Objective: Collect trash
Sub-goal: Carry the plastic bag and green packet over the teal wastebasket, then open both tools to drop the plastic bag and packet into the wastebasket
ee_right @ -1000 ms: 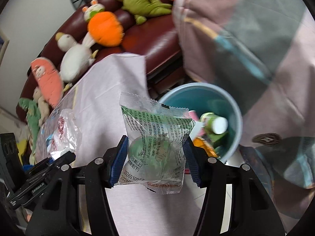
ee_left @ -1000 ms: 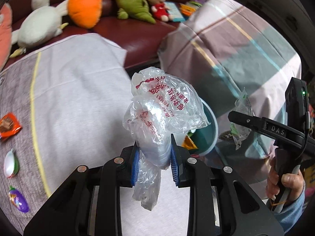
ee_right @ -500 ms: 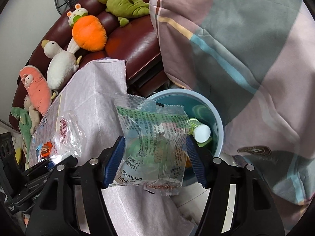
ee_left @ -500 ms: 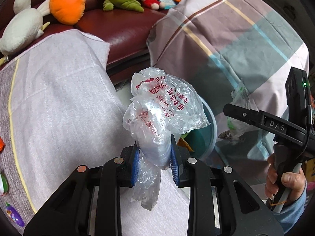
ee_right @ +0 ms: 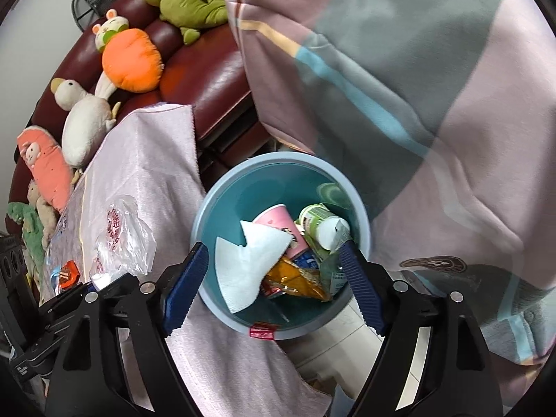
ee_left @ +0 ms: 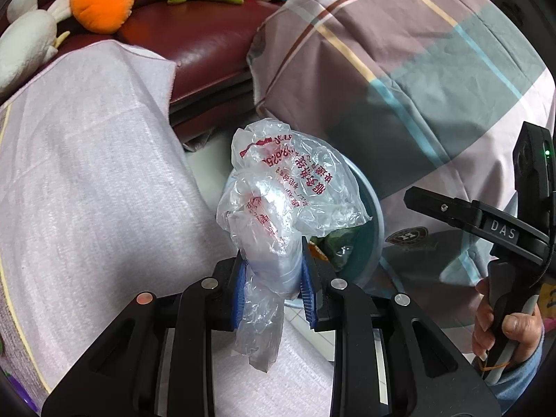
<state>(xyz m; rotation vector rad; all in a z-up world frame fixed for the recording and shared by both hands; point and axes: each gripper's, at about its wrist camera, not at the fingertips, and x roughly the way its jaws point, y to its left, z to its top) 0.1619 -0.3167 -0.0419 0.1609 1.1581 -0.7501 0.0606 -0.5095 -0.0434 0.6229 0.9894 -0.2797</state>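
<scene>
My left gripper (ee_left: 274, 288) is shut on a crumpled clear plastic bag with red print (ee_left: 285, 205), held up beside the blue trash bin (ee_left: 373, 215). The bag also shows in the right wrist view (ee_right: 121, 239). My right gripper (ee_right: 274, 278) is open and empty, directly above the bin (ee_right: 215, 205). Inside the bin lie a white napkin (ee_right: 243, 267), a pink paper cup (ee_right: 278, 224), a green-and-white bottle (ee_right: 321, 224), an orange wrapper (ee_right: 295, 278) and the clear green-printed wrapper (ee_right: 333, 271).
A pink-clothed table (ee_left: 87, 180) lies left of the bin, with a small orange wrapper (ee_right: 67, 272) on it. A dark red sofa (ee_left: 208, 45) with plush toys is behind. A plaid blanket (ee_right: 434, 87) drapes to the right.
My right gripper opened and the green-printed wrapper dropped into the bin. Both grippers moved closer over the bin; the left still holds the plastic bag.
</scene>
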